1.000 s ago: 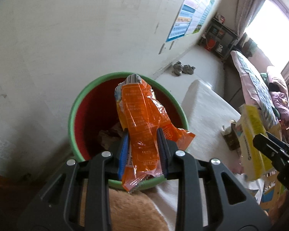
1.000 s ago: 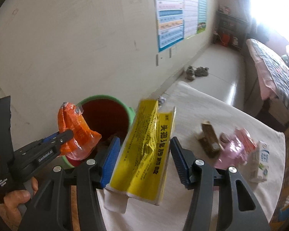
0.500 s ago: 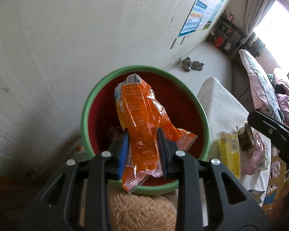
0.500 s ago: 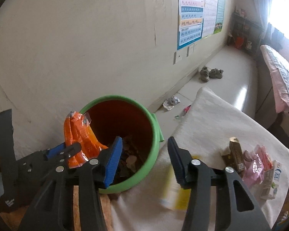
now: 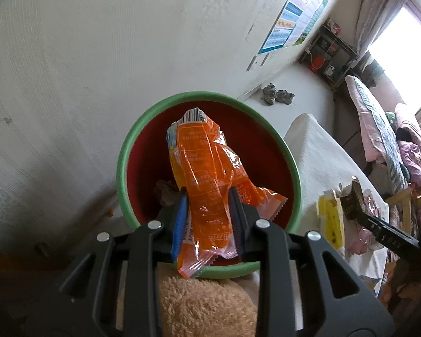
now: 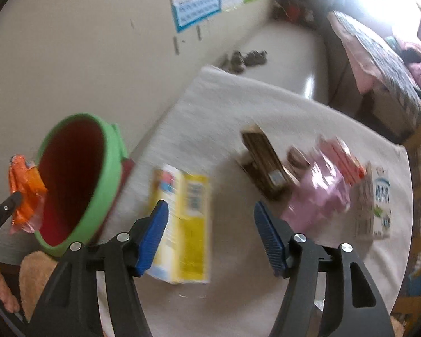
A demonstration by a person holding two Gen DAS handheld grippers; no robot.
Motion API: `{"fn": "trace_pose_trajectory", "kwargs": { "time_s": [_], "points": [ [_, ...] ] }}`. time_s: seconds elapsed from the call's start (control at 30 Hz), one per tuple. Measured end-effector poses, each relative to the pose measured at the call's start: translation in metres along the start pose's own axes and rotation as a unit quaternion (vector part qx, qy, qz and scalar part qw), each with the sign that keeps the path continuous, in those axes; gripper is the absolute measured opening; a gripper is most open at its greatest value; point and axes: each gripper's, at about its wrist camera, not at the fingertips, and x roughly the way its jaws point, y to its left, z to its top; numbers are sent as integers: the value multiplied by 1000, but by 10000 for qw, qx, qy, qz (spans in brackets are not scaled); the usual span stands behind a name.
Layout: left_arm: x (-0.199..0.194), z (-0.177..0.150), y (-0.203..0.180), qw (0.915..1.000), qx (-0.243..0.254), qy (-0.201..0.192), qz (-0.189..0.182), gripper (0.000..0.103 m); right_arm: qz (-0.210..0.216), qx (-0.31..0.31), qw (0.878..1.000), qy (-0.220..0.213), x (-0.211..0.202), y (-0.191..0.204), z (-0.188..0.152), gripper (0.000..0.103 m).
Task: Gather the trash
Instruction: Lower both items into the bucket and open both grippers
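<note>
Crinkled orange plastic wrapper (image 5: 207, 185), clenched in left hand-held gripper (image 5: 207, 224), overhangs round green-rimmed red bin (image 5: 160, 106); right hand-held gripper (image 6: 210, 238) opening, empty, above flattened yellow carton (image 6: 188, 219) near white-clothed table (image 6: 238, 106) edge.

The orange wrapper (image 5: 207, 185) is thin, glossy film, crinkled, with a serrated end seal. The bin (image 5: 210, 104) is smooth moulded plastic, green outside and red inside, with a dull sheen. The table cover (image 6: 238, 106) is matt white cloth with a fine rough weave. The yellow box (image 6: 188, 219) is printed cardboard. The pink packet (image 6: 320, 193) is shiny film.
</note>
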Motion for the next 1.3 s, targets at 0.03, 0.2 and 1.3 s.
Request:
{"fn": "trace_pose_trajectory", "kwargs": {
  "time_s": [0.03, 0.2, 1.3],
  "points": [
    [1, 0, -1, 10000, 2, 15, -13, 28, 57, 26, 10000, 54, 1, -2, -2, 64],
    [0, 0, -6, 10000, 55, 37, -61, 28, 242, -215, 9983, 492, 20, 14, -10, 72],
    [4, 10, 7, 9996, 31, 5, 263, 28, 1764, -933, 9793, -352, -42, 120, 22, 36]
  ]
}}
